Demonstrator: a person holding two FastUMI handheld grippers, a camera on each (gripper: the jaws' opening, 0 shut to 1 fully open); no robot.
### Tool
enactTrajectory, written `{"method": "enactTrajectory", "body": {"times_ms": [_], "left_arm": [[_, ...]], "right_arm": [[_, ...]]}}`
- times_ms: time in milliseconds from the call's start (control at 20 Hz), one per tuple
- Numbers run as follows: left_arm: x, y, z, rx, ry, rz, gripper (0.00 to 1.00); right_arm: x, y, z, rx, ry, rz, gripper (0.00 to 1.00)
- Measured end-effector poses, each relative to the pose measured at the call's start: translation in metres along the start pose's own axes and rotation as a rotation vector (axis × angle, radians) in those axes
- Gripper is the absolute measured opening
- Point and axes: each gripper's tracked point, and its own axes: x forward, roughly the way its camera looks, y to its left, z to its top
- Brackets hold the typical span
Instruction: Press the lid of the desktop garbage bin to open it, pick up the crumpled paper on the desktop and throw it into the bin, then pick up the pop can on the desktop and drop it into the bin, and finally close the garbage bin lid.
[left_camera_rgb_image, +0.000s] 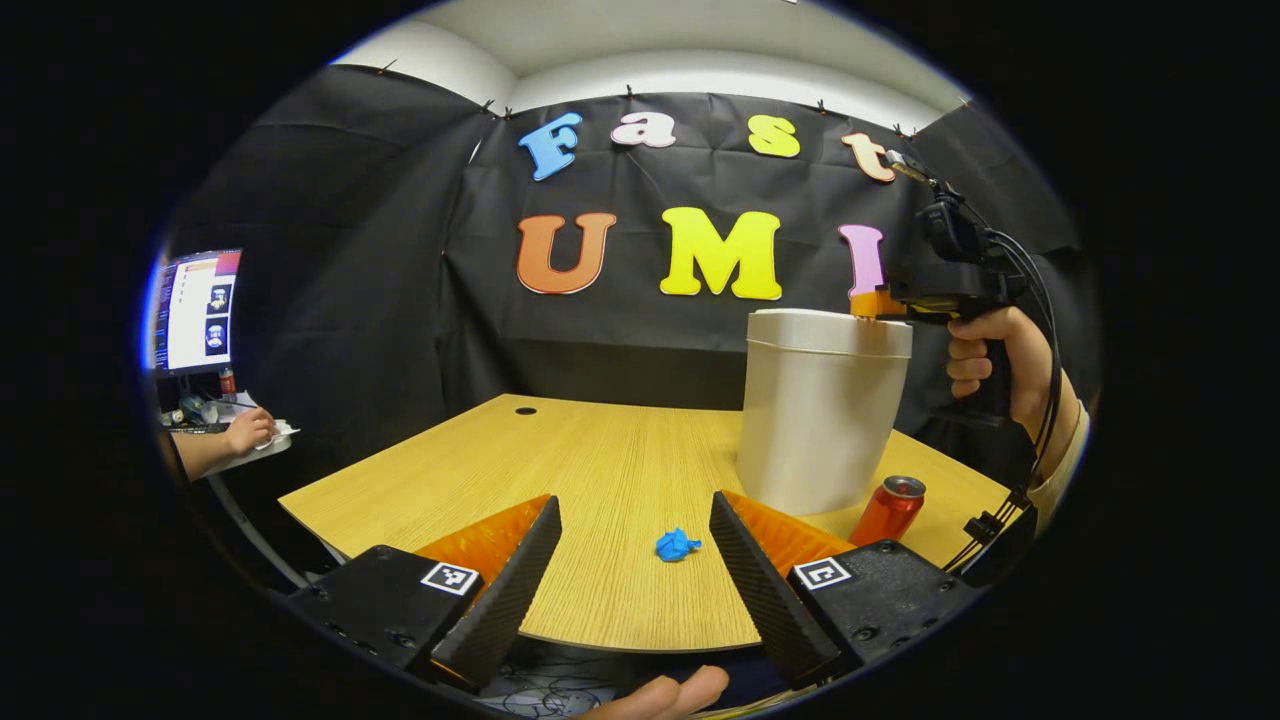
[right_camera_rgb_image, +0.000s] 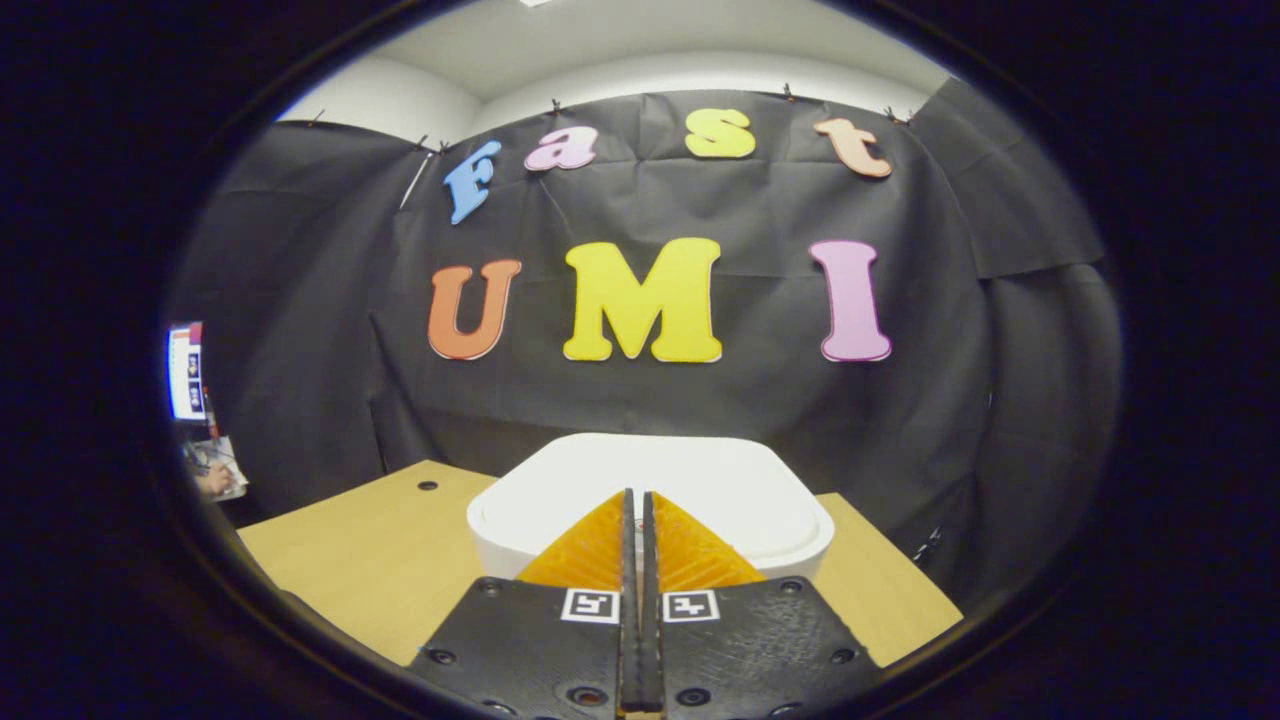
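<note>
One tabletop (left_camera_rgb_image: 600, 470), light wood grain, with one small dark hole (left_camera_rgb_image: 526, 411) near its far edge; the near edge is cut off behind my fingers in the left gripper view.

One garbage bin (left_camera_rgb_image: 818, 410), white, upright on the right part of the tabletop, lid (right_camera_rgb_image: 700, 485) shut and flat. Its base on the right is partly hidden by the can.

Two hand-held grippers, both mine. My left hand-held gripper (left_camera_rgb_image: 635, 560) is held low at the near edge, fingers spread wide, holding nothing. My right hand-held gripper (right_camera_rgb_image: 636, 535) has its fingers closed together, empty, tips over the lid; whether they touch it I cannot tell. My hand (left_camera_rgb_image: 985, 365) grips its handle beside the bin.

One pop can (left_camera_rgb_image: 888, 510), red, tilted, just beside the bin.

One crumpled paper (left_camera_rgb_image: 677, 545), blue, lying between my left fingers' tips in view.
</note>
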Motion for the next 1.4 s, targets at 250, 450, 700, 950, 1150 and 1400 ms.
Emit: {"method": "enactTrajectory", "body": {"times_ms": [250,450,700,950,1150,1400], "left_arm": [[0.001,-0.001,0.0,-0.001,0.011,0.003,0.98],[0.001,-0.005,0.001,0.008,0.009,-0.004,0.98],[0.005,-0.004,-0.003,0.009,0.02,-0.006,0.98],[0.016,-0.007,-0.002,-0.01,-0.012,-0.035,0.98],[0.035,-0.008,-0.021,-0.032,0.029,-0.053,0.98],[0.069,-0.019,-0.042,0.002,0.053,-0.099,0.95]], "right_arm": [[-0.044,0.0,0.022,0.055,-0.091,0.048,0.01],[-0.074,-0.003,0.017,0.007,-0.119,0.052,0.01],[-0.09,-0.001,-0.004,0.024,-0.093,0.063,0.01],[-0.104,0.005,-0.027,0.064,-0.049,0.076,0.2],[-0.119,-0.009,-0.035,0.046,-0.085,0.031,0.47],[-0.139,-0.02,-0.059,0.054,-0.093,0.021,0.9]]}}
